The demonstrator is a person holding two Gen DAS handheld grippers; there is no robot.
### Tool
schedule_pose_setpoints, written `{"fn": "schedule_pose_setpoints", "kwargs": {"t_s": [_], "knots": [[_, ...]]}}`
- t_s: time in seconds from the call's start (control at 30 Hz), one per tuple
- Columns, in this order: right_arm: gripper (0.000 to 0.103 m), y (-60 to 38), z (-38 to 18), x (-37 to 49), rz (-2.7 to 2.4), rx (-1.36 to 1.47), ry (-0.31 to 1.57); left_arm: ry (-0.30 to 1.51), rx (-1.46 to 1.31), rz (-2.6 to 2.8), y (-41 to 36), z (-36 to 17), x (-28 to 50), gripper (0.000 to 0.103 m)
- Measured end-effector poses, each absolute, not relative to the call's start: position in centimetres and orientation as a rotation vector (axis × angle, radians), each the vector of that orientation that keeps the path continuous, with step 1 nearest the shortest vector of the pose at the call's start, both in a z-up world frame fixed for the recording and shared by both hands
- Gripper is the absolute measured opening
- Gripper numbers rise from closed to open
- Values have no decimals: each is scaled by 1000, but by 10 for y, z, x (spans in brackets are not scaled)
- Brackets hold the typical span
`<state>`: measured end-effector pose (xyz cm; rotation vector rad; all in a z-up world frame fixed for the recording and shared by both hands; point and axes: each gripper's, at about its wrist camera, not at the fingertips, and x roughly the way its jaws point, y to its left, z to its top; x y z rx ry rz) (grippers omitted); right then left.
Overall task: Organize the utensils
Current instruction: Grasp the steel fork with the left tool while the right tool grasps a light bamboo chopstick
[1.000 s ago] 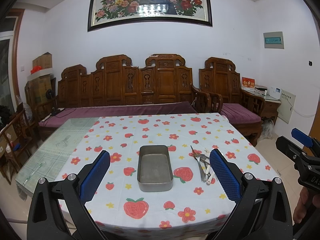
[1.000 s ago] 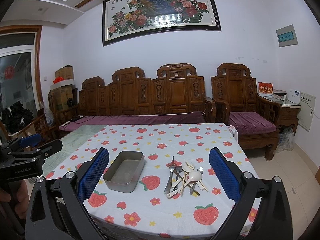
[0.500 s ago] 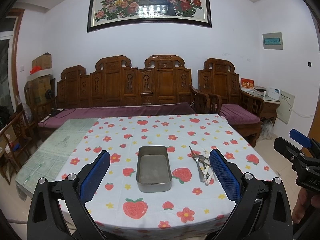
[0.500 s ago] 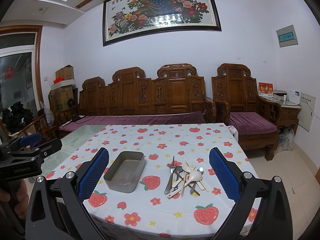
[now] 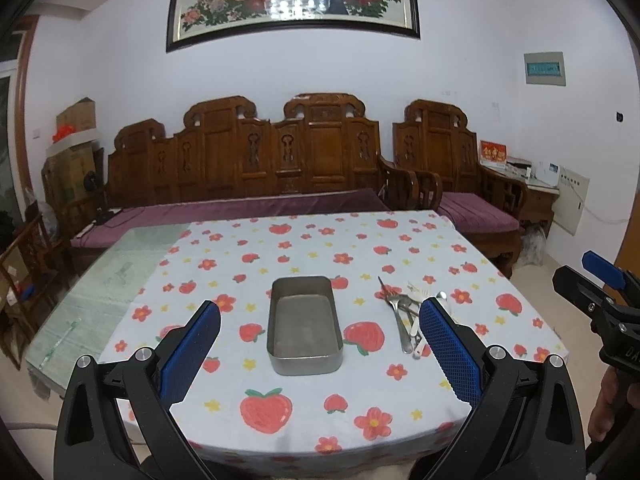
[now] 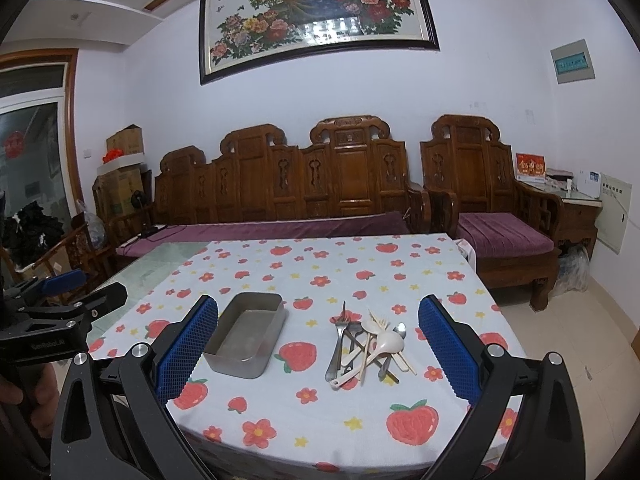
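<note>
A table (image 5: 400, 408) covered by a white cloth printed with strawberries and flowers is seen in both wrist views; a strip of bare glass top (image 5: 104, 280) is left uncovered along its left edge.

A rectangular metal tin (image 5: 305, 325) is set on the cloth near the middle of the table, towards the near edge, long side running away from the viewer. Its interior is seen to be empty.

A heap of utensils (image 6: 368, 346) is found to the right of the tin, apart from it, at about the same depth from the near edge. A metal fork (image 6: 338, 340), a pale plastic spoon (image 6: 378, 350) and further metal and pale pieces are crossed over one another; the exact count cannot be told.

The left gripper (image 5: 320, 354) is held above the near edge with its blue-padded jaws spread wide and nothing between them; the tin is framed between them in its own view. The right gripper (image 6: 318, 350) is likewise released, jaws wide apart and empty, held over the near edge with the heap framed between them. No contact with tin or utensils is observed.

A carved wooden bench (image 6: 304, 184) with a purple cushion is noted behind the far edge, and a framed peacock painting (image 6: 316, 12) on the wall above it.
</note>
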<state>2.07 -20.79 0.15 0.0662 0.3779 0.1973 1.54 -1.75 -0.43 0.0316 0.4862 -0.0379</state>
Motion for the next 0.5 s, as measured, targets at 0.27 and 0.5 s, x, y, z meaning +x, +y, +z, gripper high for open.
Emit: {"fn": "schedule_pose_setpoints", "kwargs": {"t_s": [0.27,0.5], "knots": [[97,-222,-33,58,198,69,436,559,62,-89,-28,-38,50,97],[82,-239,-67,91,186,81,494,617,91,-147,-43,-69,84,97]]}}
